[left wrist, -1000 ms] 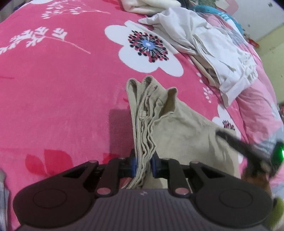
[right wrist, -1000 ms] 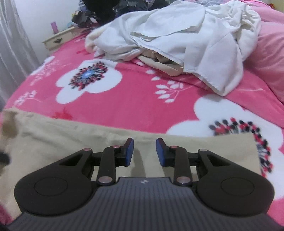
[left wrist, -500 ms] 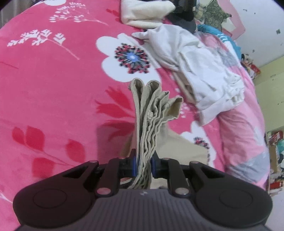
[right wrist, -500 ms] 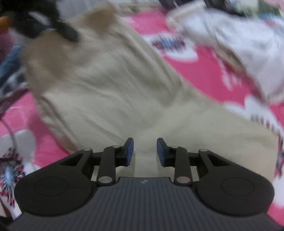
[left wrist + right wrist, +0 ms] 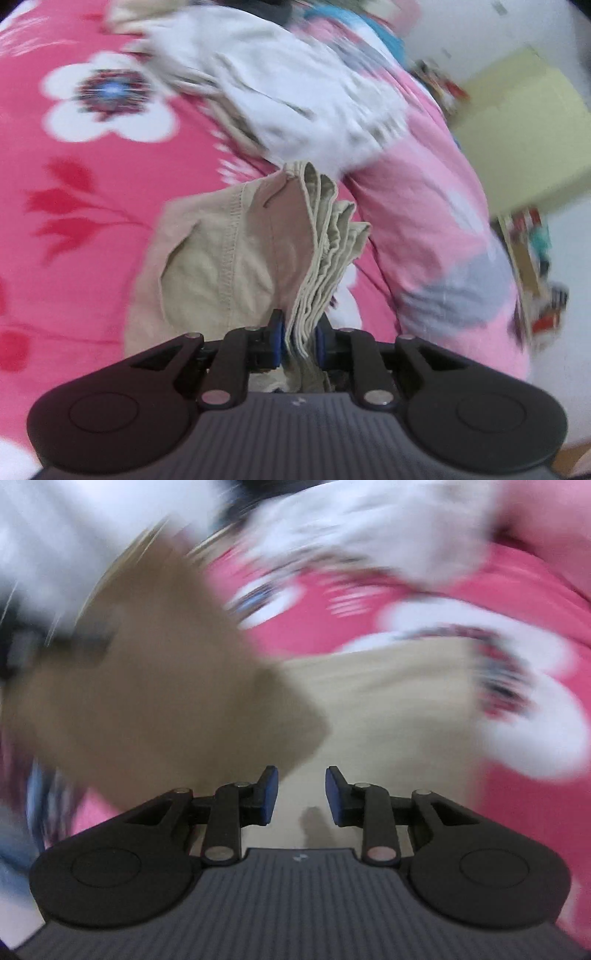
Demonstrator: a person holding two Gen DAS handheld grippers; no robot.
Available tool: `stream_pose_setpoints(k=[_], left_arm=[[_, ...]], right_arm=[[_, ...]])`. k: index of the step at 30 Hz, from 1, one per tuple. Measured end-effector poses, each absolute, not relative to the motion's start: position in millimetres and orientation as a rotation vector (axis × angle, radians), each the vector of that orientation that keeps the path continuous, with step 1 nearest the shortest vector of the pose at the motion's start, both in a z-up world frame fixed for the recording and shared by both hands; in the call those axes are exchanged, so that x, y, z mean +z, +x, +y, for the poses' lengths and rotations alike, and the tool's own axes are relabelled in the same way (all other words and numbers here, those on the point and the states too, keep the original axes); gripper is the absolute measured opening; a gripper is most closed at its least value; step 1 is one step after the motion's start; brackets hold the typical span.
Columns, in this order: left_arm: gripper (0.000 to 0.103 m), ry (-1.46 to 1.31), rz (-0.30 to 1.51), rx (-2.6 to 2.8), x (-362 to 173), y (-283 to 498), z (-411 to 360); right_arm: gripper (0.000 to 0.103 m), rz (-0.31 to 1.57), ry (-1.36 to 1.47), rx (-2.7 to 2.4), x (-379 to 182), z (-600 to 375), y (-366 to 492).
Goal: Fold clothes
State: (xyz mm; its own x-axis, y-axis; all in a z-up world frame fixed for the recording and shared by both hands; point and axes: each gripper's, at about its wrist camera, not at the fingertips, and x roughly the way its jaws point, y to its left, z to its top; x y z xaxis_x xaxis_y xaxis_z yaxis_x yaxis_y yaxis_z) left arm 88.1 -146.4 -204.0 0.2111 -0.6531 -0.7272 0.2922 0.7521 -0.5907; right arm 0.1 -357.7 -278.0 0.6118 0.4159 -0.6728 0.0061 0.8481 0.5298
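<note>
Nearby, white clothes pile [image 5: 295, 92] beyond khaki garment [image 5: 229, 251]

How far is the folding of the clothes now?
Partly done: the beige trousers lie doubled on the pink blanket. In hand: the left gripper pinches their stacked edges; the right gripper is open. Left: the white clothes pile.

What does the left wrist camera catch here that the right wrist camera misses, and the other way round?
Only the left wrist view shows the left gripper clamped on a bunched stack of beige layers, plus a yellow wall beyond the bed. Only the right wrist view shows the right gripper, its jaws apart with nothing between them, above flat beige cloth. Both share the beige garment, the pink flowered blanket and the white clothes pile, though the right view is heavily blurred.
</note>
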Motion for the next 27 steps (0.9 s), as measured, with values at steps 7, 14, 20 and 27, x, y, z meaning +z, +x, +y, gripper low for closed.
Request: stream_pose_setpoints(k=[7,14,20,27], left_arm=[[0.019,-0.236,1.253,-0.712,-274,67,-227],[0.02,-0.212,1.221,-0.704,-279,62,-241],[0.029,-0.15,1.208,-0.721,-301,55,-262],[0.065,-0.15,1.239,-0.821,-290,37,-270]], right_arm=[[0.028,0.829,0.946,0.089,-315,-445,-27],[0.028,0.774,1.096,0.053,-336,-465,-35],[0.03,0.764,1.205,0.078,-351,-483,-35],[0.064,0.848,1.272,0.234,-349,-477,1]])
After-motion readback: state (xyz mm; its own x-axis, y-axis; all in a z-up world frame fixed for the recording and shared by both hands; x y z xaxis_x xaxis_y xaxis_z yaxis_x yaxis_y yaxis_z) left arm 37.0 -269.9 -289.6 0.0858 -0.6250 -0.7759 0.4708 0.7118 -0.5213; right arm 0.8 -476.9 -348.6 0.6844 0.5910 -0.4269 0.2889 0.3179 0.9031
